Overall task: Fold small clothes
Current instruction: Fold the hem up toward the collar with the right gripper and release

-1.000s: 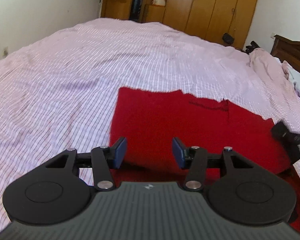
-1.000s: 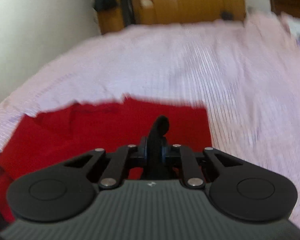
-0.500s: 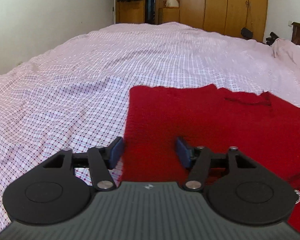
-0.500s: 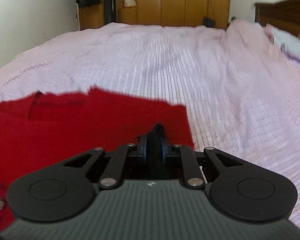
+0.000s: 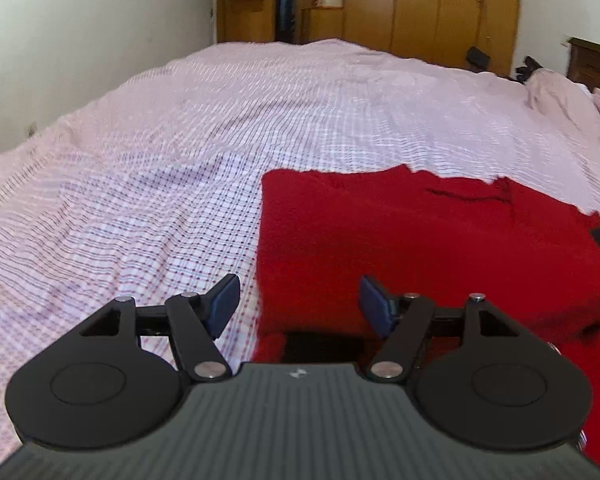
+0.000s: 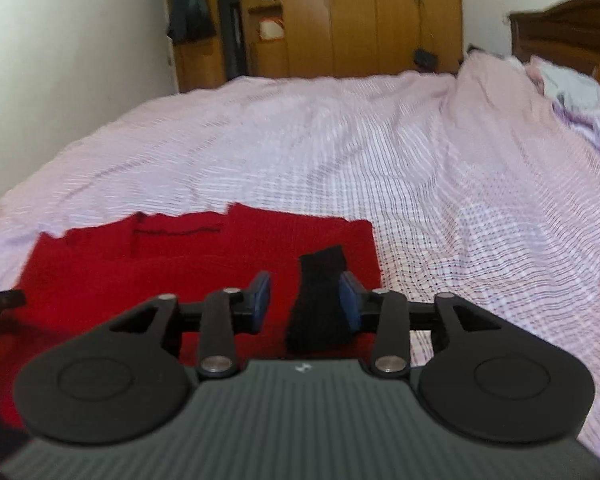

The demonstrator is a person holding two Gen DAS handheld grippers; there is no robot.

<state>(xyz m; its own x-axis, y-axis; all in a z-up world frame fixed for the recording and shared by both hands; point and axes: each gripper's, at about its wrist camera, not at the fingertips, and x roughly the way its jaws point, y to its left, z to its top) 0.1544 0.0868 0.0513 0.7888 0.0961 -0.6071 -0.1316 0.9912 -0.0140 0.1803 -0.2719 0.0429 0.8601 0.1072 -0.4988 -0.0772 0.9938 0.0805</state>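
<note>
red garment (image 5: 440, 248) flat on bed (image 5: 220, 140), no containers

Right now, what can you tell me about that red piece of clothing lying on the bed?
The red knitted garment looks like soft, fuzzy wool. It lies flat on the pink checked bedsheet, folded into a rough rectangle with straight side edges and a stepped far edge where a dark seam line shows. A black fabric strip at its near right corner stands between the opening jaws of the right gripper. The left gripper, jaws also opening, sits over its near left corner.
</note>
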